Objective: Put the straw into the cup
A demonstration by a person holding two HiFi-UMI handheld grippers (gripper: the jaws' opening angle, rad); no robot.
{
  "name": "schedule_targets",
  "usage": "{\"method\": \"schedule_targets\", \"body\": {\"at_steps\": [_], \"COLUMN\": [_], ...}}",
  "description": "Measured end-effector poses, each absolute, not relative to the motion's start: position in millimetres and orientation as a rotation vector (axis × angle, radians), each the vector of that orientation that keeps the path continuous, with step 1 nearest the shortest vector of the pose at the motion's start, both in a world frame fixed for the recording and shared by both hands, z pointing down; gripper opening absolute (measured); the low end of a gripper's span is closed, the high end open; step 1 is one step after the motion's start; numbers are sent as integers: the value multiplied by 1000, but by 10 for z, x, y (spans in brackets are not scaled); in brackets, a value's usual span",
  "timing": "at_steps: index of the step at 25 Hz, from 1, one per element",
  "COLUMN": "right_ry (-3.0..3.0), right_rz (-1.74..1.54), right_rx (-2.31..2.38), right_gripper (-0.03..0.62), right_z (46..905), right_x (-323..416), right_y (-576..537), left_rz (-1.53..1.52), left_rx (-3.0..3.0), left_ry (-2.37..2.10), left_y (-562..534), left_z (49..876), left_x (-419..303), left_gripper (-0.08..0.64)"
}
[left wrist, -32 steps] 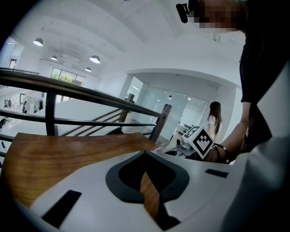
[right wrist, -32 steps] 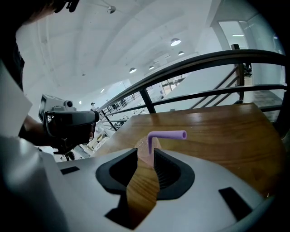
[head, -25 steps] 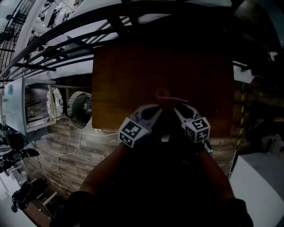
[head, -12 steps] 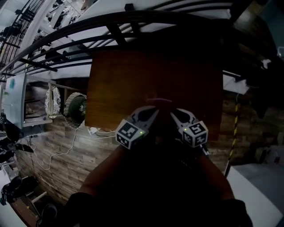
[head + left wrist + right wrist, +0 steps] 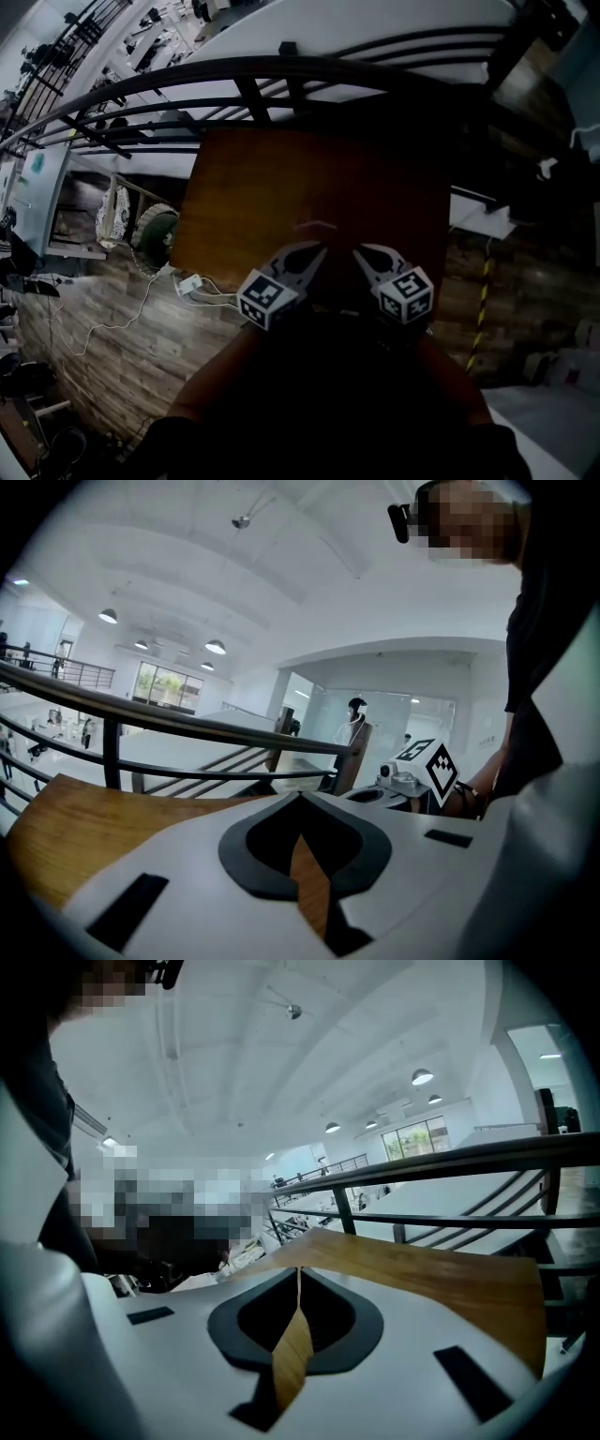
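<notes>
Straw (image 5: 314, 225), thin and pink, lies flat on the brown counter (image 5: 253, 187), just past the tips of both grippers. The left gripper (image 5: 317, 249) is squeezed closed with nothing in it. The right gripper (image 5: 361, 251) is squeezed closed and empty too.

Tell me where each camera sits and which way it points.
Head view: on the person's head, looking steeply down at the wooden table; shows both arms, the left gripper and the right gripper.
Left gripper view: rides the left gripper, looking along its shut jaws over the table towards the railing; the person's torso is at right.
Right gripper view: rides the right gripper, looking along its shut jaws over the table; torso at left.
Shared: all three show table and railing.
</notes>
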State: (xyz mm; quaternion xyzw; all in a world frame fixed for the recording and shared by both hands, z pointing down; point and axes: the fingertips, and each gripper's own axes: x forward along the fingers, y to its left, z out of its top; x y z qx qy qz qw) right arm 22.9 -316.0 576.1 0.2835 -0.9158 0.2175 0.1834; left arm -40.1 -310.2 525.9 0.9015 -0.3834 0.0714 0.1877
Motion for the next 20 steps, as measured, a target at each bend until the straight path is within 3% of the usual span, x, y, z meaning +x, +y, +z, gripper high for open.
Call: {"method": "schedule_targets", "body": {"at_steps": [12, 20], "right_ry": [-2725, -2769], "right_rz": [609, 577], "right_rx": [594, 547], "right_gripper": [12, 12], "right_z": [5531, 5284], "right_x": [330, 105], "right_y": [-2902, -2625], "left_rz": [213, 144], "left_rx": [2449, 2324], "left_ry": [-1322, -1456], "left_y": [-2584, -2064], "left_z": [5096, 4923], "left_x": [-374, -856], "left_gripper": [11, 11]}}
